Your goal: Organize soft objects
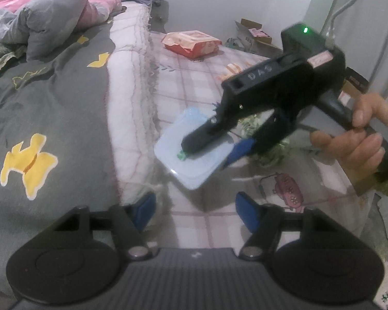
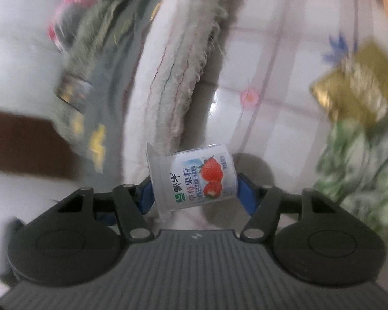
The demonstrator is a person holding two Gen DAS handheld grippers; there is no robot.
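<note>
My right gripper (image 2: 194,188) is shut on a white strawberry yogurt cup (image 2: 191,178), held on its side above the bed. In the left wrist view the right gripper (image 1: 209,149) shows at centre right, held by a hand, with the cup's pale blue lid (image 1: 194,162) facing me. My left gripper (image 1: 195,213) is open and empty, low over the checked pink sheet (image 1: 188,82). The right wrist view is motion-blurred.
A grey quilt with yellow patches (image 1: 51,118) covers the left of the bed, edged by a white blanket (image 1: 132,87). A red wipes pack (image 1: 191,42) lies farther back. Pink and grey bedding (image 1: 44,13) is piled at the far left. Cardboard boxes (image 1: 256,38) stand beyond the bed.
</note>
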